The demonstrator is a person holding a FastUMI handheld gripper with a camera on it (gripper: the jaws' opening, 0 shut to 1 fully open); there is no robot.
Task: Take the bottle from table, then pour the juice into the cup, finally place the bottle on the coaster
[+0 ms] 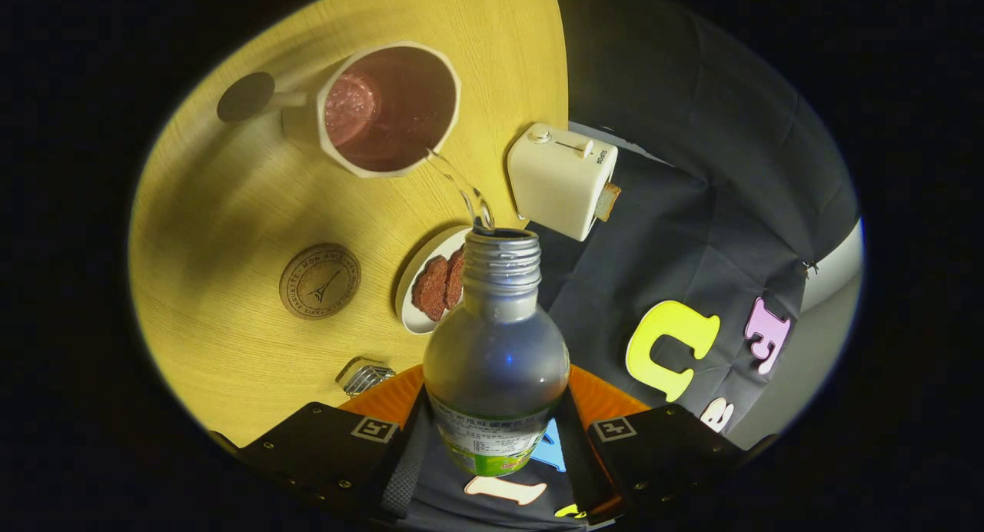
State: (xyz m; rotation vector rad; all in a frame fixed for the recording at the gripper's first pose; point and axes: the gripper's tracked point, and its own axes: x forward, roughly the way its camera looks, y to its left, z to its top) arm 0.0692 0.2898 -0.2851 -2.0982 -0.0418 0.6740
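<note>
The pour was under way: on the table (231, 209), the cup (388, 109) off to the left already held liquid, and the coaster (320, 281) nearer the fingers sat bare, so the set-down remained. A thin stream arced from the uncapped bottle (496, 347) into the cup. The gripper (496, 440) was clamped on the bottle's body, which stood tilted between its fingers, neck pointing ahead.

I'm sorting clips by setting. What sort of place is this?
Probably a staged breakfast table in a recording booth: a round light wooden table backed by black cloth, bearing a cream toaster and a white plate of brown patties.
</note>
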